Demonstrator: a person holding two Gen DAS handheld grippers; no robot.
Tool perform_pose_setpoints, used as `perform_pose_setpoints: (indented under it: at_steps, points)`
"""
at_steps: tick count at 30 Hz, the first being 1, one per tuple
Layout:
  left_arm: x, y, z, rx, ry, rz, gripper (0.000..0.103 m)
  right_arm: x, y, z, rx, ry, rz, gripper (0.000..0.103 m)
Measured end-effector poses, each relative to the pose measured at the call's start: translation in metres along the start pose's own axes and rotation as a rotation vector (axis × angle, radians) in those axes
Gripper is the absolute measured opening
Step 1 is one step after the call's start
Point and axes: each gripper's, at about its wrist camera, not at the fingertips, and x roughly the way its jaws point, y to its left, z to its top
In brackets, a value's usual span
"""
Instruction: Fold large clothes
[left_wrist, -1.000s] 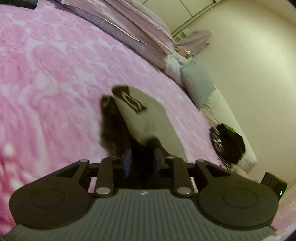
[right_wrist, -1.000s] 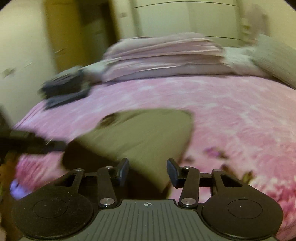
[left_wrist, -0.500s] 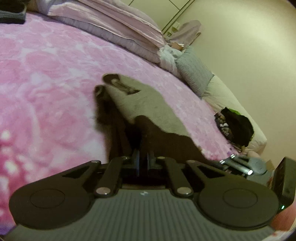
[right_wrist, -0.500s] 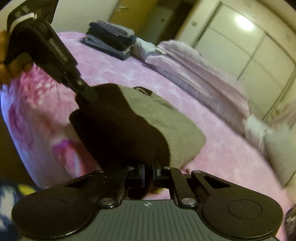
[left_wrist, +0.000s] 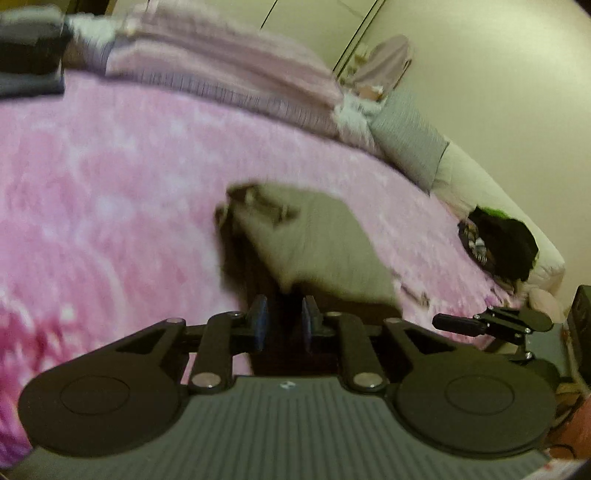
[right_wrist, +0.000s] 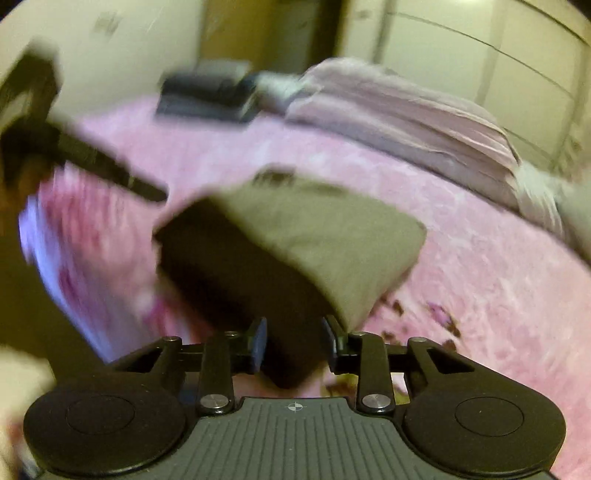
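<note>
Olive-grey garment (right_wrist: 317, 236), folded thick, flat on pink bedspread (right_wrist: 480, 280)

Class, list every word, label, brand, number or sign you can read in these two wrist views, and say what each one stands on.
None can be read.
Left tool: small pale mark on its ribbed body, too small to read.
Right tool: small round crosshair sign, no letters.
Olive garment: dark patch at its collar, blurred.

Both grippers' jaws just reopened; garment (right_wrist: 317, 236) let go
</note>
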Motion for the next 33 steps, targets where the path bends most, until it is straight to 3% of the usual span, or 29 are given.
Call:
perform_pose_setpoints:
  at_steps: [5, 9, 11, 18, 21, 25, 33]
  points:
    - [0.035, -0.03, 0.021, 0.122, -0.018, -0.006, 0.014, 0.022, -0.028, 0.029, 0.354, -0.081, 0.013, 0.029]
    - [0.086, -0.03, 0.012, 0.148, 0.096, 0.121, 0.01, 0.064, -0.034, 0.04, 0.433, -0.025, -0.044, 0.027]
    - [0.099, -0.023, 0.0, 0.133, 0.118, 0.138, 0.012, 0.071, -0.037, 0.032, 0.439, 0.067, -0.069, 0.026]
    - [0.087, -0.047, 0.003, 0.18, 0.117, 0.225, 0.013, 0.071, -0.028, 0.036, 0.411, 0.092, -0.107, 0.029]
    - [0.074, -0.057, 0.005, 0.19, 0.103, 0.241, 0.015, 0.056, -0.026, 0.031, 0.451, 0.081, -0.104, 0.041]
    - [0.057, -0.065, 0.004, 0.191, 0.095, 0.242, 0.022, 0.027, -0.023, 0.02, 0.52, 0.05, -0.093, 0.051]
    - [0.013, -0.064, -0.014, 0.097, 0.069, 0.236, 0.038, -0.012, -0.026, -0.001, 0.64, 0.013, -0.085, 0.056]
